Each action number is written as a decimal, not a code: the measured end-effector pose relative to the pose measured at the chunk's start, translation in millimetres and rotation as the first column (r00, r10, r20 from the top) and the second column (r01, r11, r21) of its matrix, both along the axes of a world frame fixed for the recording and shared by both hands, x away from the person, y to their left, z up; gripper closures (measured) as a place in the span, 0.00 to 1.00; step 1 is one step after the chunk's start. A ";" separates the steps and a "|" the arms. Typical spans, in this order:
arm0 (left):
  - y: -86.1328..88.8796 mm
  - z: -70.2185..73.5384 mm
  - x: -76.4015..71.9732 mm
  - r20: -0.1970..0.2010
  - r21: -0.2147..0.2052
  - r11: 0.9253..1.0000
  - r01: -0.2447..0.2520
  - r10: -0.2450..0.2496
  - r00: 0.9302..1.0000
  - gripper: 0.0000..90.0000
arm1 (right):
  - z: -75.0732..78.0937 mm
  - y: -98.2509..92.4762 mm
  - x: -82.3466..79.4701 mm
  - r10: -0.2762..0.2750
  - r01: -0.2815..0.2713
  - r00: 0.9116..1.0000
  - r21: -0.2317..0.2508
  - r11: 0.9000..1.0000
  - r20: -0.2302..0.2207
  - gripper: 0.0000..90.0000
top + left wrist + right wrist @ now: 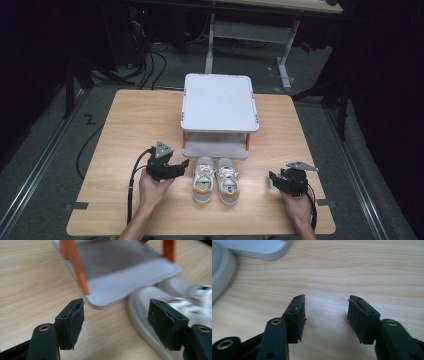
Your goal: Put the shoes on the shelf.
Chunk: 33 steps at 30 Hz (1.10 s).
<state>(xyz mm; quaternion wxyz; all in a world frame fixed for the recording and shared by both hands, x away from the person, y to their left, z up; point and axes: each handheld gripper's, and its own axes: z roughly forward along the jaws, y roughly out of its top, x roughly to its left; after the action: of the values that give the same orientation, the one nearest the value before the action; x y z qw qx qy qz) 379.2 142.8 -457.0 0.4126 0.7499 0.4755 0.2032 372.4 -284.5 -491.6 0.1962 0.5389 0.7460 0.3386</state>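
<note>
A pair of white sneakers with tan heels stands side by side near the table's front, the left shoe (203, 179) next to the right shoe (227, 180), toes toward a small shelf. My left gripper (186, 164) is open just left of the left shoe. In the left gripper view its jaws (116, 320) stand wide with bare wood between them, and the shoe's toe (145, 305) lies by the right jaw. My right gripper (272, 177) is open to the right of the pair, apart from it. The right gripper view shows its jaws (325, 315) over bare table.
A two-tier shelf (220, 102) with white plates and orange posts stands behind the shoes; its lower plate (125, 282) lies close ahead of the left gripper. The wooden table (125, 130) has bare room at left and right. Dark floor and cables surround it.
</note>
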 end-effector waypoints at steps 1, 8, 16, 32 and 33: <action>2.0 0.9 7.6 0.013 -0.014 1.000 -0.013 0.013 1.000 0.34 | 4.9 5.8 -6.3 0.033 -0.033 0.999 0.014 0.999 0.003 0.56; 6.5 0.4 28.4 0.008 -0.023 0.999 -0.043 0.044 0.999 0.35 | 24.1 22.8 -26.6 0.127 -0.130 0.991 0.125 0.984 0.035 0.54; 8.5 -11.6 48.3 -0.034 -0.069 0.991 -0.116 0.114 0.993 0.36 | 52.9 61.6 -49.5 0.256 -0.263 0.965 0.156 0.952 0.062 0.55; -3.9 -28.9 68.9 -0.052 -0.033 0.992 -0.118 0.117 0.992 0.38 | 56.2 139.2 -44.9 0.362 -0.349 0.928 0.126 0.928 -0.091 0.54; -3.9 -29.4 69.4 -0.049 -0.032 0.992 -0.119 0.117 0.992 0.38 | 55.2 140.5 -44.0 0.359 -0.347 0.928 0.124 0.930 -0.097 0.54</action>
<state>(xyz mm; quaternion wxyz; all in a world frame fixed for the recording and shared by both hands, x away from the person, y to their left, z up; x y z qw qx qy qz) 448.6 139.0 -486.3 0.4017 0.7176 0.5322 0.2011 328.4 -144.0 -436.5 0.0591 0.4243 0.8222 0.3748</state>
